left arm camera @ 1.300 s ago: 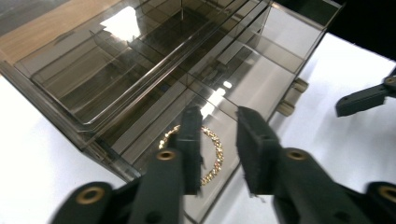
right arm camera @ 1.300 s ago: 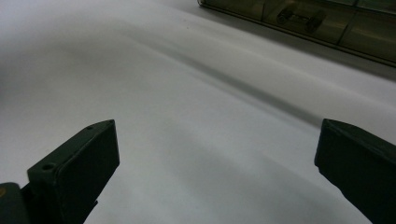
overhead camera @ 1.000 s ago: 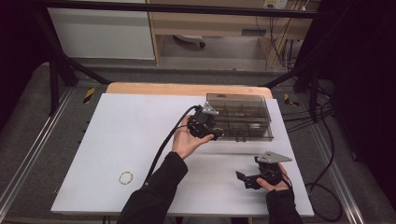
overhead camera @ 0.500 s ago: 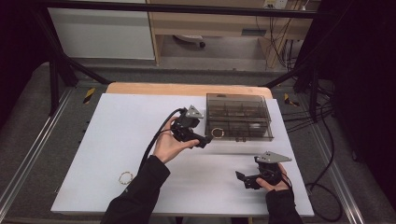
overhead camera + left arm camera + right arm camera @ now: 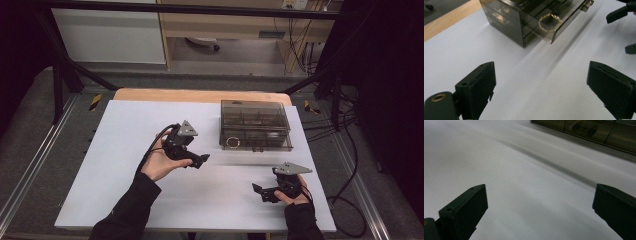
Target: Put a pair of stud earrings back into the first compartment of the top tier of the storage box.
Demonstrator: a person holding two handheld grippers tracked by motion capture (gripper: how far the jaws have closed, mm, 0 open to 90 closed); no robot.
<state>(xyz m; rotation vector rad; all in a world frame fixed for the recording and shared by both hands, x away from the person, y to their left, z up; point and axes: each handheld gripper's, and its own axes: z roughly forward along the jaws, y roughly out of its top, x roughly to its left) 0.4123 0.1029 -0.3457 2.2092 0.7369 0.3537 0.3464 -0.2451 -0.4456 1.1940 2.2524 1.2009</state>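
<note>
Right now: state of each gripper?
Left gripper: open, jaws just been opening, nothing between them.
Right gripper: open, holding nothing.

Smoky translucent drawer box [image 5: 255,124], gold bracelet [image 5: 549,22] inside – on a white sheet [image 5: 125,140] (wooden table edge [image 5: 165,95] tan); black grippers.

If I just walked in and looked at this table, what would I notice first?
Probably the smoky see-through drawer box at the far right of the white table, with a gold bracelet lying in its pulled-out drawer. Next, the two black grippers the person holds: the left gripper mid-table, its jaws just opened wide with nothing between them, and the right gripper near the front right edge, open too.
</note>
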